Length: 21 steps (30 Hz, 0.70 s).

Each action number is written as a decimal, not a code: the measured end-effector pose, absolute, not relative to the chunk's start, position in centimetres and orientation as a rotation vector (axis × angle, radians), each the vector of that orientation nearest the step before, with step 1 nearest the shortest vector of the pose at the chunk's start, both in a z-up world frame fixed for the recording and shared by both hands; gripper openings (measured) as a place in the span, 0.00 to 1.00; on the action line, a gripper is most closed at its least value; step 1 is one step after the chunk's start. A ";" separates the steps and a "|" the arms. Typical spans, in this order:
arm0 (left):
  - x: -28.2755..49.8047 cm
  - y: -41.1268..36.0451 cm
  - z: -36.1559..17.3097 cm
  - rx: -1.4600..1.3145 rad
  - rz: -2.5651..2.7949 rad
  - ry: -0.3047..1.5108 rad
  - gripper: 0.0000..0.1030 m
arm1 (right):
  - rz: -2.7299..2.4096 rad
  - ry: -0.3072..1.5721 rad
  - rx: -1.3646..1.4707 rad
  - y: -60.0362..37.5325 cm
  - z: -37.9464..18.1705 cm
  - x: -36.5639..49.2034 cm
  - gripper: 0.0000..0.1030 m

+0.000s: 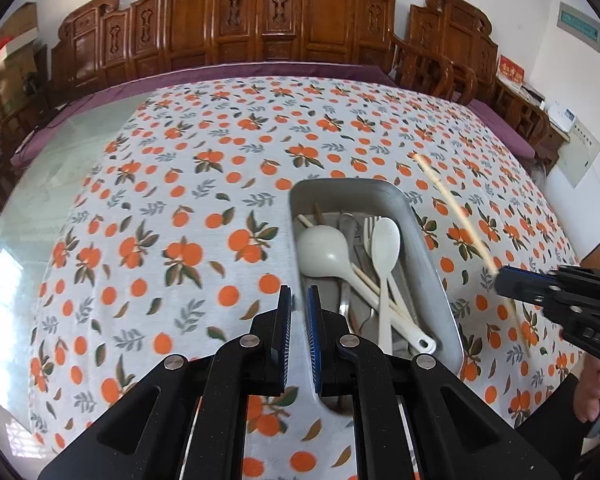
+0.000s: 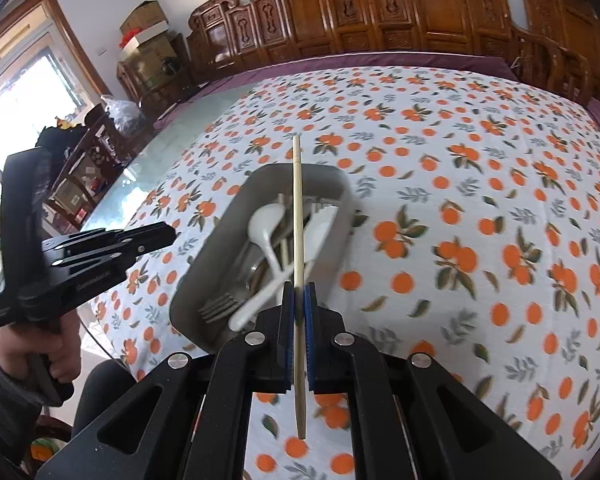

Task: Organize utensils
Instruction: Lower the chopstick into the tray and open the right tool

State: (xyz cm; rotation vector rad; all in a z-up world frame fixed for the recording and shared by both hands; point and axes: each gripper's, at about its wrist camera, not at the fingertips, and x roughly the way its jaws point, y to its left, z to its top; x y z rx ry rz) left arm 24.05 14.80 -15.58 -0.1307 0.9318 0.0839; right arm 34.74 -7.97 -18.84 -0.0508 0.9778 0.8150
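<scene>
A grey metal tray [image 1: 428, 264] [image 2: 204, 256] lies on the orange-print tablecloth. It holds a white ladle [image 1: 324, 248], a white spoon [image 1: 386, 248], a white fork, metal forks [image 2: 216, 306] and chopsticks. My right gripper [image 2: 299, 294] is shut on a pale chopstick [image 2: 297, 208] and holds it in the air over the tray's near right side. The chopstick shows blurred in the left wrist view [image 1: 456, 208], right of the tray. My left gripper [image 1: 299, 300] is empty, its jaws a narrow gap apart, just above the tray's near left corner.
The tablecloth [image 1: 180, 208] covers a glass-topped table with a purple border. Carved wooden chairs [image 1: 260, 20] line the far edge and the right side. A cabinet with boxes stands by a window at far left [image 2: 148, 48].
</scene>
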 end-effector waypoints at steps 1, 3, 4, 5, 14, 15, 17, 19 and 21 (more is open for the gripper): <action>23.8 15.0 -15.5 -0.131 0.086 0.928 0.07 | 0.819 0.982 -0.051 -7.5 -18.9 34.8 0.06; 23.3 15.6 -15.1 -0.131 0.093 0.918 0.07 | 0.828 0.992 -0.051 -6.3 -19.2 35.0 0.06; 23.1 15.9 -15.0 -0.131 0.095 0.915 0.07 | 0.832 0.998 -0.050 -5.6 -19.4 35.1 0.06; 22.9 16.1 -14.8 -0.132 0.099 0.912 0.07 | 0.834 1.002 -0.049 -5.2 -19.5 35.3 0.06; 21.7 16.7 -14.1 -0.134 0.099 0.890 0.07 | 0.842 1.041 -0.065 -1.5 -21.1 36.3 0.06; 21.6 16.7 -13.9 -0.134 0.097 0.887 0.07 | 0.836 1.048 -0.070 -1.2 -21.5 36.5 0.06; 21.5 16.7 -13.8 -0.133 0.096 0.883 0.07 | 0.832 1.064 -0.065 -0.9 -22.0 36.8 0.06; 21.4 16.6 -13.7 -0.133 0.096 0.882 0.07 | 0.826 1.075 -0.071 -0.4 -22.6 37.1 0.06; 21.4 16.6 -13.7 -0.132 0.095 0.881 0.07 | 0.823 1.083 -0.080 0.0 -23.1 37.2 0.06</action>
